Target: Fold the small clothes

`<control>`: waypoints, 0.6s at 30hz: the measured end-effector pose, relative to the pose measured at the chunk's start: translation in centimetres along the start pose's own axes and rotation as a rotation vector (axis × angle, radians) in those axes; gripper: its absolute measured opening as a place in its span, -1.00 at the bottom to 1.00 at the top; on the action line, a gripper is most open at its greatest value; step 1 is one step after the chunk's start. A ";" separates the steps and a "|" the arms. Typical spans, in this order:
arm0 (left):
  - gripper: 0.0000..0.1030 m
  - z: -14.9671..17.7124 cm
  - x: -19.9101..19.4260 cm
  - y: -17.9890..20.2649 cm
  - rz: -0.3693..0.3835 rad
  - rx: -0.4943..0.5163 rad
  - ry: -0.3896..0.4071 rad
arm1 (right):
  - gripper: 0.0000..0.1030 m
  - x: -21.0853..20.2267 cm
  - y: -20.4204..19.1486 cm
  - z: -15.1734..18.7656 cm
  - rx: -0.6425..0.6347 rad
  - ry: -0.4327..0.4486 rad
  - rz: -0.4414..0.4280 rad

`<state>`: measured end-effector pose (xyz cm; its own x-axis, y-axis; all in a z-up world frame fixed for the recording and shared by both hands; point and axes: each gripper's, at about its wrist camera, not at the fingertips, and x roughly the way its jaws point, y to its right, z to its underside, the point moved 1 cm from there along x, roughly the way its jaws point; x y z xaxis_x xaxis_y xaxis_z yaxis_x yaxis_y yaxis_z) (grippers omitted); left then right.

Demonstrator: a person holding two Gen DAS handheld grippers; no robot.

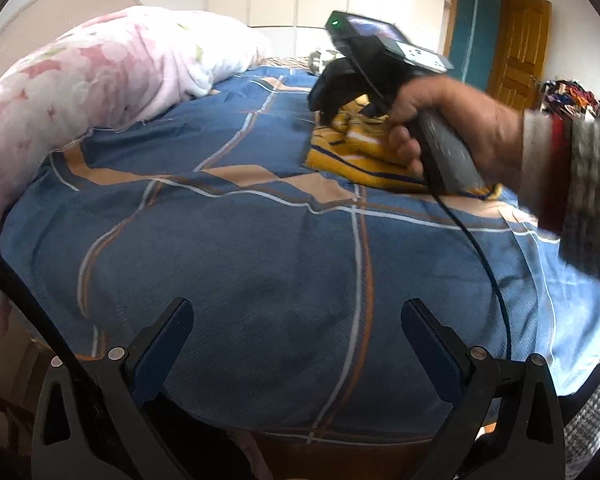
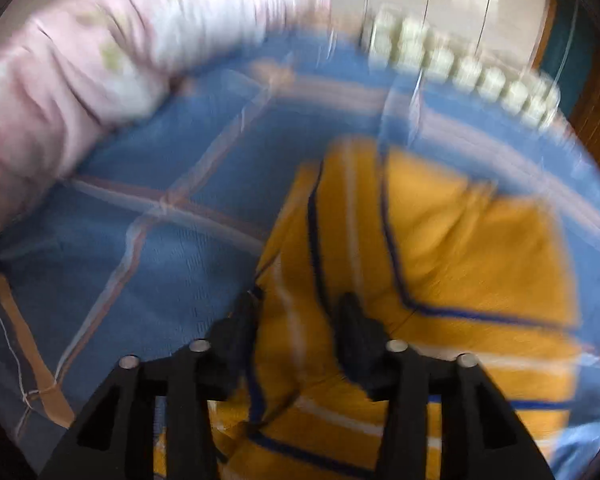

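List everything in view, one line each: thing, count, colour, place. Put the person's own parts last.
garment: one, yellow with blue and white stripes, lying on the bedsheet, under the right gripper.
bedsheet: one, blue with tan and white lines, covering the bed.
quilt: one, pink floral, rolled along the bed's far left edge.
door: one, brown wood, far right.
left gripper: one, black, open over bare bedsheet.
right gripper: one, black, jaws apart above the garment.
right hand: one, holding the right gripper's handle.

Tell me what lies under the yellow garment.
The yellow garment lies on the blue patterned bedspread, which shows all around it. Anything between the two is covered.
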<state>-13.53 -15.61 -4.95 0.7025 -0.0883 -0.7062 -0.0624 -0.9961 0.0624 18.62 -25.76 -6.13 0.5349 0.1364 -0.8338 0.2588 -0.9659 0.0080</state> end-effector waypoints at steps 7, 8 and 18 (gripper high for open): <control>1.00 -0.2 -0.1 -0.4 -0.036 -0.031 -0.003 | 0.26 -10.8 1.8 6.7 0.031 0.192 -0.065; 1.00 -0.3 -0.2 -0.1 -0.036 -0.023 -0.002 | 0.33 -12.4 3.0 8.6 0.047 0.206 -0.049; 1.00 0.0 -1.9 5.3 -0.070 0.136 -0.001 | 0.40 -17.3 13.5 23.9 0.283 0.198 0.162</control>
<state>-15.18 -20.69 -3.30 0.7076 -0.0183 -0.7064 -0.1089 -0.9905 -0.0835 -6.39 -46.44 -4.80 0.7026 -0.0099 -0.7115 -0.0592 -0.9973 -0.0446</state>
